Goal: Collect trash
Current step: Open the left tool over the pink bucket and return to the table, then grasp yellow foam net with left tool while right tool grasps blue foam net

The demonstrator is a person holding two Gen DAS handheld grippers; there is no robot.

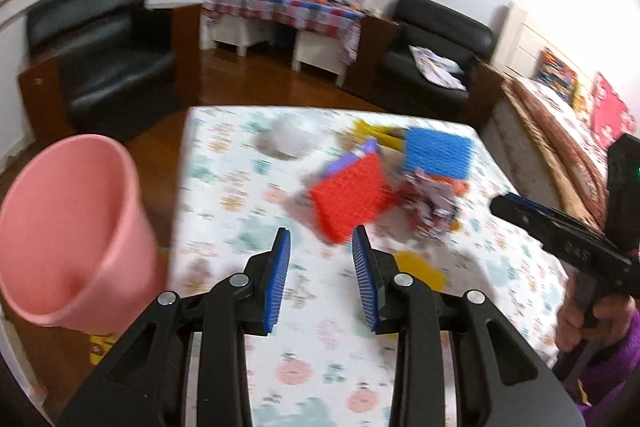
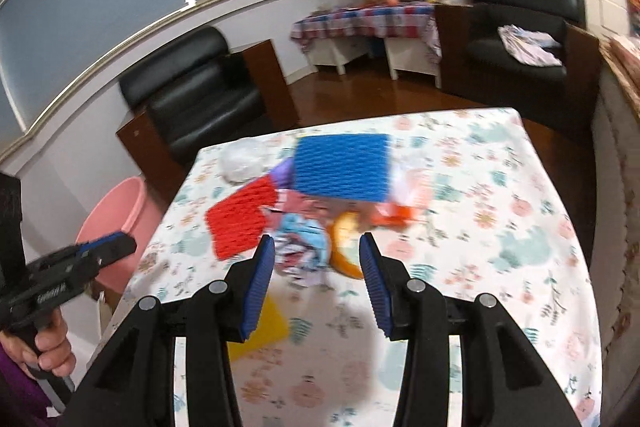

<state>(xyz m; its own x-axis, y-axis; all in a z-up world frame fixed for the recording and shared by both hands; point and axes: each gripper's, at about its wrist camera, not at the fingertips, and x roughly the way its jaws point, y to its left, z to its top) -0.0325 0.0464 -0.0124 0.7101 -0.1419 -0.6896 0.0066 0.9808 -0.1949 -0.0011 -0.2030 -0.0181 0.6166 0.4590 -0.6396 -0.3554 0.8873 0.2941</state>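
My left gripper (image 1: 322, 241) sits nearest in its own view, black arms with ribbed blue pads (image 1: 280, 279) spread apart and nothing between them; only the flowered tablecloth (image 1: 320, 367) shows in the gap. My right gripper (image 2: 318, 251) reads the same in its view: blue pads (image 2: 378, 287) parted, gripping nothing, hovering over the cloth. In the left view I see the right gripper's black body at three o'clock, held by a hand (image 1: 580, 319) above a purple sleeve (image 1: 616, 363). In the right view the left gripper comes in at nine o'clock, its handle in the other hand (image 2: 50, 345).

Just past the right pads, a flat yellow paper square (image 2: 266, 323) lies at seven o'clock of that view. Beyond the tips a crumpled pale blue and white wrapper (image 2: 300, 247) touches an orange curved peel-like scrap (image 2: 344, 239). Further on lies the rest of the trash heap: a red ribbed foam sheet (image 2: 240, 219) at ten o'clock of the wrapper, a blue ribbed foam sheet (image 2: 342, 167) at twelve, a purple scrap (image 2: 282, 171) between the two, and a crumpled white plastic bag (image 2: 240, 163) near the table's far left corner. All of it is motion-blurred.

A pink plastic bucket (image 1: 72, 227) stands off the table's left edge, at nine o'clock in the left view.

Beyond the table I see brown wood floor (image 1: 256, 83), two black leather armchairs (image 1: 108, 55), and a checked cloth over white stools (image 1: 288, 11) by the far wall.
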